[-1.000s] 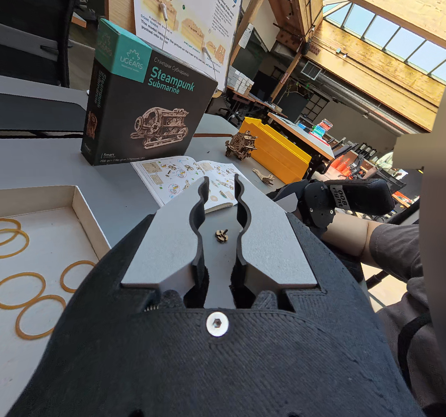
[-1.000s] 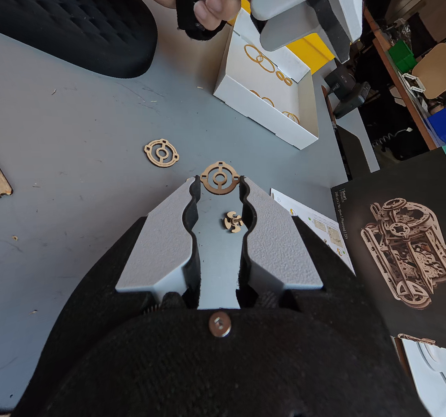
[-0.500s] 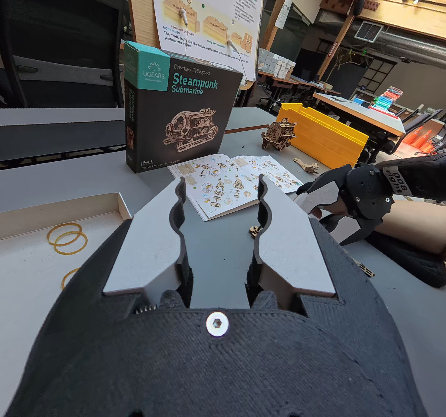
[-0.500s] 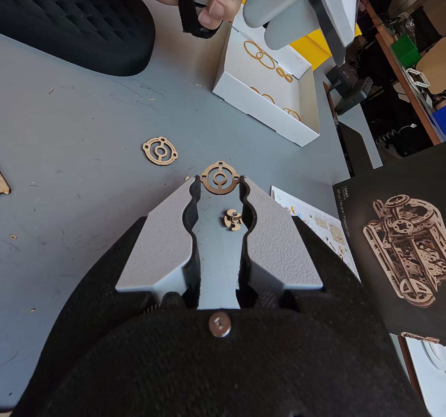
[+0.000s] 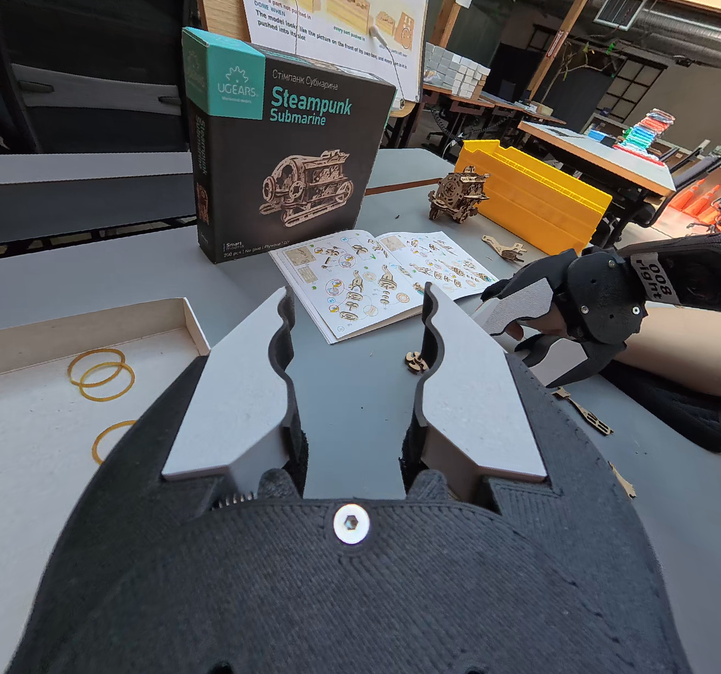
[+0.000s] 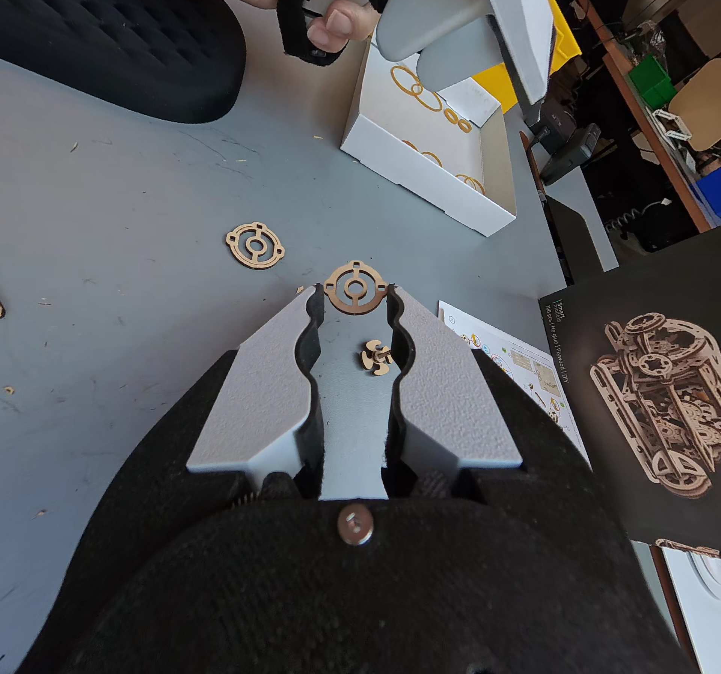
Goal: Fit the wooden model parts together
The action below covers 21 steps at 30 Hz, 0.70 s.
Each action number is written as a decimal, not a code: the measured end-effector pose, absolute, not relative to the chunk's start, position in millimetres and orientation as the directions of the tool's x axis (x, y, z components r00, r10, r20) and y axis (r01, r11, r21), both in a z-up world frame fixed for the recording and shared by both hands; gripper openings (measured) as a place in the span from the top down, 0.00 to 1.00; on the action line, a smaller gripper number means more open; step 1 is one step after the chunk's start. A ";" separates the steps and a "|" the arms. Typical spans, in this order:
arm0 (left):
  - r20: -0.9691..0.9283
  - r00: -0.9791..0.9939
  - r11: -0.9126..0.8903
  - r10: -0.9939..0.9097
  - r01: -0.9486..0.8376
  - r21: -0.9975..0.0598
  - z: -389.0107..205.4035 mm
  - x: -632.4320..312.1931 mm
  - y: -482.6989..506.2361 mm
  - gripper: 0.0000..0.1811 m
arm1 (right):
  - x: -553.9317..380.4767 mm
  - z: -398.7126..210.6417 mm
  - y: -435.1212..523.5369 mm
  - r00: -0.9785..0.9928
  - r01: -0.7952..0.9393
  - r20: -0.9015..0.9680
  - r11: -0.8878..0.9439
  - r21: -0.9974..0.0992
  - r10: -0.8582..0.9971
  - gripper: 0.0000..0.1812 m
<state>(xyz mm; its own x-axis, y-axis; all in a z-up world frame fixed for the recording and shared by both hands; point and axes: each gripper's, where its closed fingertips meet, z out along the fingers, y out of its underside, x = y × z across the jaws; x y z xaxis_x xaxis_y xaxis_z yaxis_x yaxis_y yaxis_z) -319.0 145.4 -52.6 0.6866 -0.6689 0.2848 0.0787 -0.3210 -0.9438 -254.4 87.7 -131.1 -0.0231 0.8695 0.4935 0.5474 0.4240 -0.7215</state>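
Note:
In the right wrist view my right gripper (image 6: 354, 292) is shut on a round wooden ring part (image 6: 355, 288), pinched at the fingertips just above the grey table (image 6: 136, 324). A small wooden propeller part (image 6: 375, 357) lies on the table under the gap between its fingers. A second ring part (image 6: 254, 245) lies to the left. My left gripper (image 5: 357, 300) is open wide and empty, low over the table. The propeller (image 5: 415, 361) lies against the inside of its right finger. The right gripper (image 5: 515, 347) also shows farther right in the left wrist view.
A dark kit box (image 5: 288, 156) stands behind an open instruction booklet (image 5: 374, 281). A white tray (image 5: 187, 320) holding rubber bands sits on the left. A part-built wooden model (image 5: 456, 197) and a yellow bin (image 5: 538, 203) are at the back right. Loose wooden offcuts (image 5: 585, 415) lie by the right gripper.
My left gripper has opened wider and tilted down towards the table; the propeller now lies by its right finger instead of centred. The right gripper keeps hold of the ring, almost still.

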 end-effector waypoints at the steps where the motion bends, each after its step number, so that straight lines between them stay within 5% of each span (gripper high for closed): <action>1: 0.291 0.685 -0.324 -0.668 0.084 -0.942 -52.5 -319.4 145.6 0.65 | -254.3 -131.3 88.0 -0.022 0.549 0.497 0.426 -0.719 0.868 0.83; 21: 0.307 0.727 -0.343 -0.614 0.105 -0.933 -59.9 -334.6 155.1 0.68 | -253.4 -131.1 90.2 -0.021 0.553 0.533 0.454 -0.699 0.846 0.83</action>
<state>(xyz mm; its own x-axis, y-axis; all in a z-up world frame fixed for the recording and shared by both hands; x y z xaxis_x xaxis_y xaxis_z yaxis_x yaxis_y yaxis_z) -334.6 155.1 -59.9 0.7273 -0.6136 0.3075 0.1053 -0.3429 -0.9334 -253.4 90.2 -131.1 -0.0211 0.8458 0.5330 0.5531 0.4540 -0.6986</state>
